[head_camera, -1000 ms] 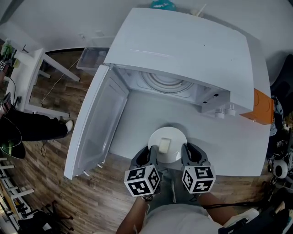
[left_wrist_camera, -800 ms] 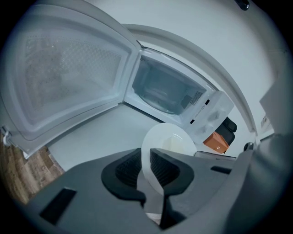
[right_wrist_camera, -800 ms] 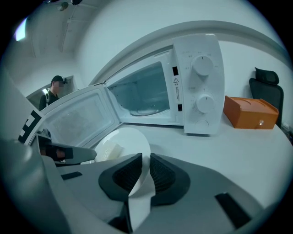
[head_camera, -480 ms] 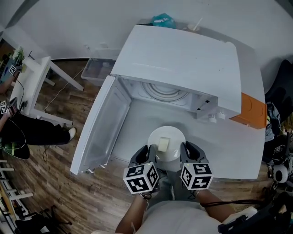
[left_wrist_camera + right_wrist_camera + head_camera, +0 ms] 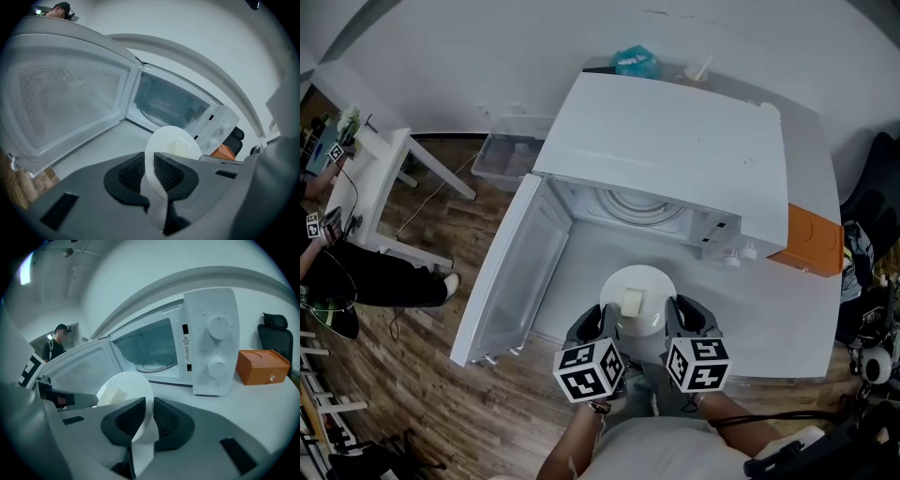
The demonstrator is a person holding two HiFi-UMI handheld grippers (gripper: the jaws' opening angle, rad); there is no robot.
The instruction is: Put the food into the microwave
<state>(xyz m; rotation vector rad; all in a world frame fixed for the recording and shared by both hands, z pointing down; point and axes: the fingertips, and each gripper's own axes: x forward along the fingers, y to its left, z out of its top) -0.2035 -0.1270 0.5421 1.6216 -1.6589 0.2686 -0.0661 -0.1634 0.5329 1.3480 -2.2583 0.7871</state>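
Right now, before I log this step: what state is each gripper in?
Left gripper: jaws shut on the white plate at its rim.
Right gripper: jaws shut on the same plate's rim.

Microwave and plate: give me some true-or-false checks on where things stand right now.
The microwave has its door shut. False: it stands swung open on the left.
The left hand-held gripper and right hand-held gripper both clamp the rim of the plate. True.
The plate sits on the turntable. False: it is held outside, before the opening; the turntable is bare.
A pale block of food lies on the plate. True.
An orange box stands right of the microwave. True.
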